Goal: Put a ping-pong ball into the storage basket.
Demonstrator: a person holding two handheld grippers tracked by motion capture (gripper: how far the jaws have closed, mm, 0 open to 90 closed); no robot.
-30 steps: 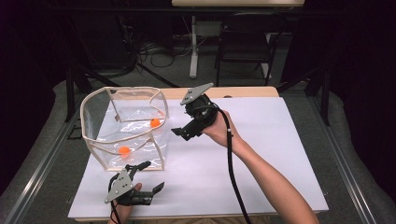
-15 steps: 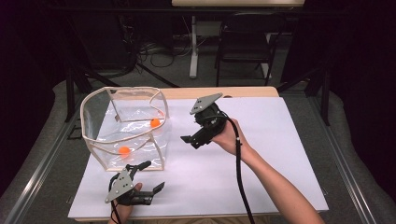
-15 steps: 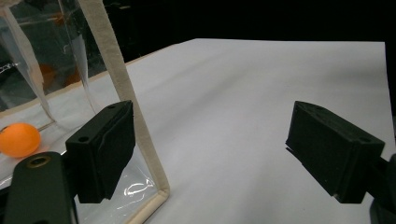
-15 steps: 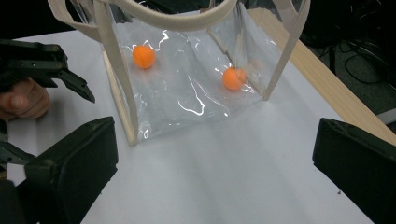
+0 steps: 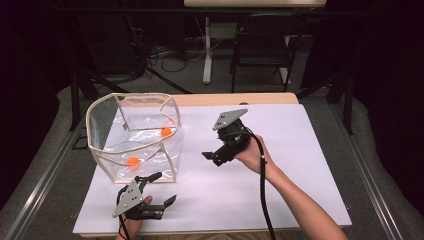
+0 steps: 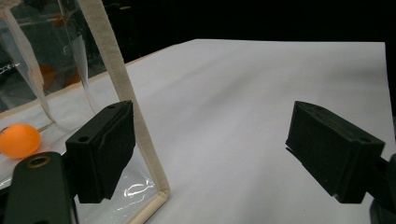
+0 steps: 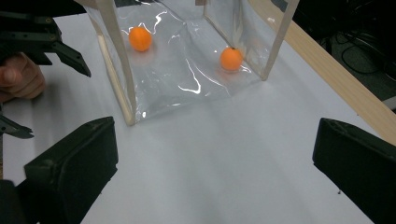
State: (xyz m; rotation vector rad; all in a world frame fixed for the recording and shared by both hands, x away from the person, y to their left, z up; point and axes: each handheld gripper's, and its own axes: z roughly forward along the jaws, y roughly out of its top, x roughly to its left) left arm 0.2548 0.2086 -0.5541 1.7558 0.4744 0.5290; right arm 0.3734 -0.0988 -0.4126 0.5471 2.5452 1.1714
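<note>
High view shows the clear bag standing open on the white counter, two orange balls inside it. Just before its near corner rests the left gripper, fingers apart and empty. Well right of the bag, the right gripper hovers, fingers spread wide, holding nothing.

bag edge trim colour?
Beige trim on the clear bag; clearest in the left gripper view.

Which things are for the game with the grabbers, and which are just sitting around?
For the job: clear bag, two orange balls inside it, left gripper, right gripper, both open.

Just about: white table cover, chair and cables behind the table.
</note>
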